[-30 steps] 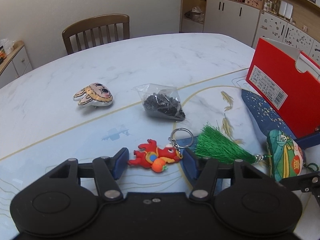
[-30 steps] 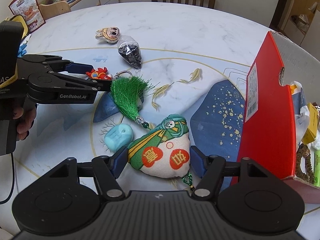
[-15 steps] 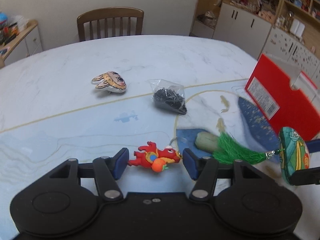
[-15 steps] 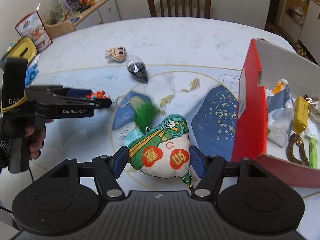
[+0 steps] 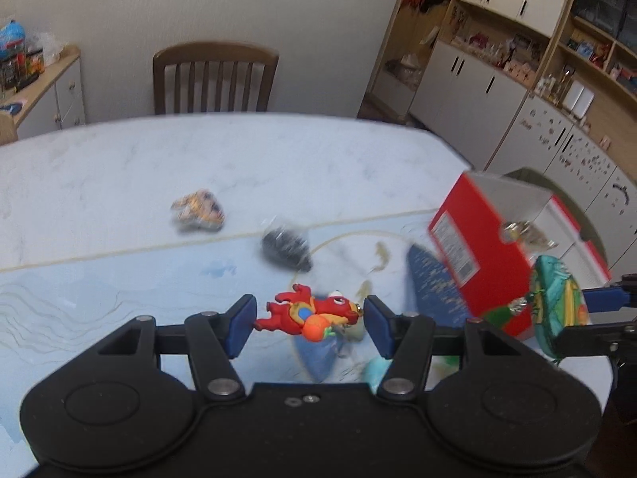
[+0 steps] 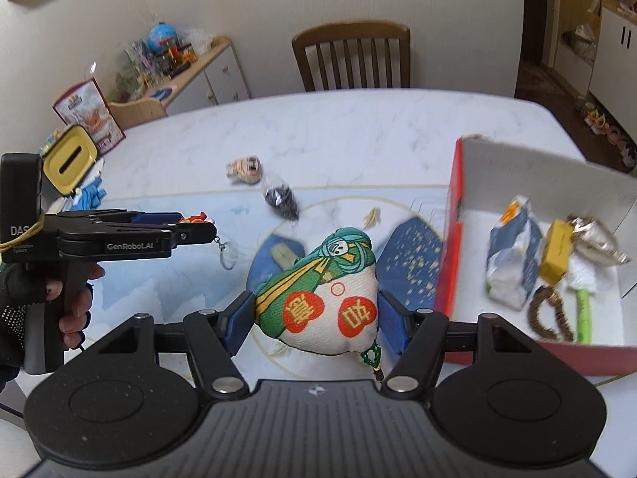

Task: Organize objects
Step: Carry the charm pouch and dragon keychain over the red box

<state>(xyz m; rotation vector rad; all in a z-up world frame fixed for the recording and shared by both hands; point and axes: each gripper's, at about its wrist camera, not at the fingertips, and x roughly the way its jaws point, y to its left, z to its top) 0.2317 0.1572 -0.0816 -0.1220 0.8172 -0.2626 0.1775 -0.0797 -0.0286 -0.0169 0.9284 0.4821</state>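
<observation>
My left gripper [image 5: 309,318] is shut on a red dragon keychain [image 5: 308,312], held in the air above the table; in the right wrist view its key ring [image 6: 227,254] dangles below the fingers. My right gripper [image 6: 315,322] is shut on a green and white embroidered sachet [image 6: 322,298], also held clear of the table, just left of the open red box [image 6: 452,255]. In the left wrist view the sachet [image 5: 557,310] hangs in front of the box [image 5: 489,255]. Its green tassel is mostly hidden.
A rabbit-face charm [image 6: 245,169] and a small bag of black bits [image 6: 282,199] lie mid-table. A pale green piece [image 6: 283,255] rests on the blue patch of the mat. The box holds several packets and a bead bracelet [image 6: 551,314]. A chair [image 6: 352,57] stands behind.
Both grippers have risen from the table with their objects. The sachet and its tassel left the mat, and the right gripper now looks down into the box.
</observation>
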